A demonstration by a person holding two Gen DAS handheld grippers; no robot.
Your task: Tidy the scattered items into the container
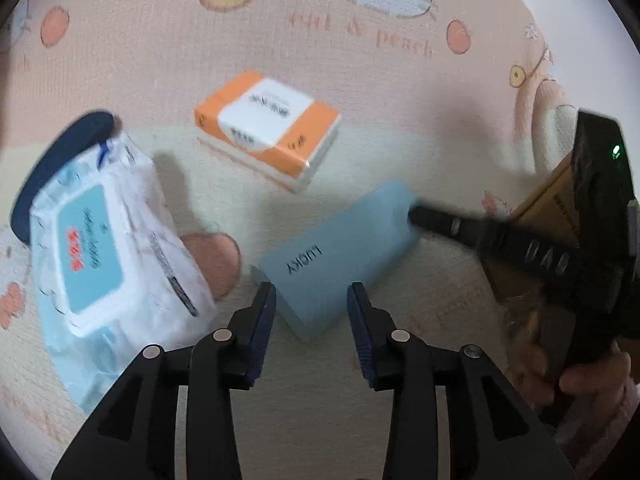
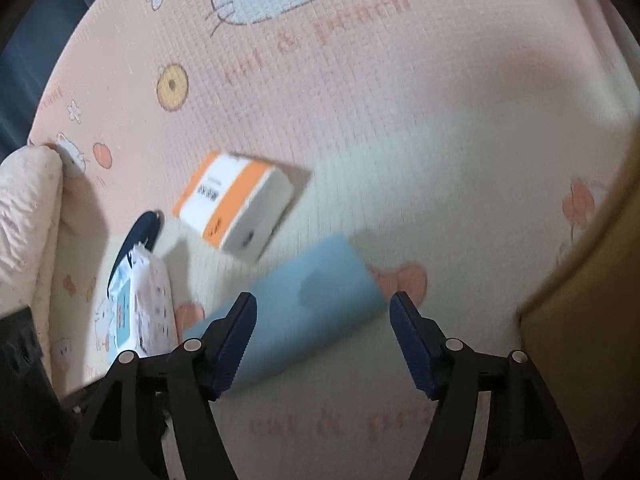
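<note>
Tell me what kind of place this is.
Probably a home floor or play area: a pink cartoon-cat foam mat with a white quilted cushion at its edge, strewn with an orange-and-white tissue pack and a wet-wipes pack.

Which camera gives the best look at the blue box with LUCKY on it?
The left wrist view: the blue box lies nearly whole ahead of the open left gripper, its lettering readable. In the right wrist view the box is blurred, no lettering shows, and a finger covers one end.

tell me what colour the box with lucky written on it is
Light blue; the box shows best in the left wrist view.
</note>
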